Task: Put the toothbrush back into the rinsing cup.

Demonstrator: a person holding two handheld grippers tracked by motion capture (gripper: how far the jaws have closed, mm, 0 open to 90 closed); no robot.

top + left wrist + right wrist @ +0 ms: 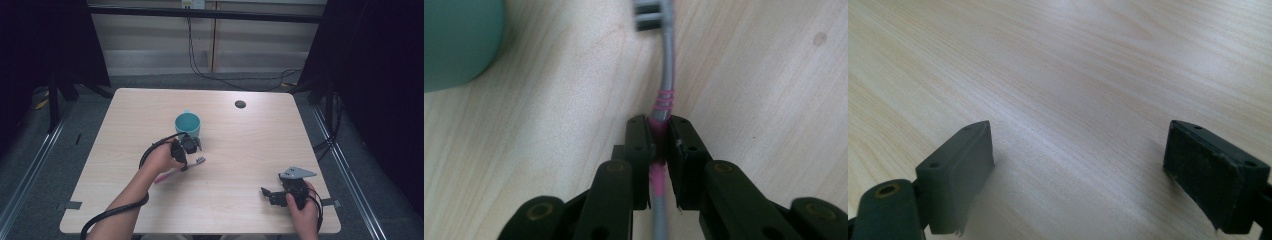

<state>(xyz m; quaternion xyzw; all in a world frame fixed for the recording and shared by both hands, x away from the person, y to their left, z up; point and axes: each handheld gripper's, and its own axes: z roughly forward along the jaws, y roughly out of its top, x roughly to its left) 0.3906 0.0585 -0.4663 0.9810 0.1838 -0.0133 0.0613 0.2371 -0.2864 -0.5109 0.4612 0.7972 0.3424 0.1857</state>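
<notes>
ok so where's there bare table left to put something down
Free: the far left corner of the light wooden table beyond the teal ceramic mug; the far right around the small dark round grommet; the middle strip between the two grippers. Crowded: beside the mug, where the left gripper clamps the pink and grey toothbrush, and the near right corner under the open right gripper.

teal mug (187, 123), pink-grey toothbrush (666, 75)

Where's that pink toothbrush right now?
The toothbrush lies on the table's left half in the high view, just in front of the teal cup, its handle clamped in the left gripper.
</notes>
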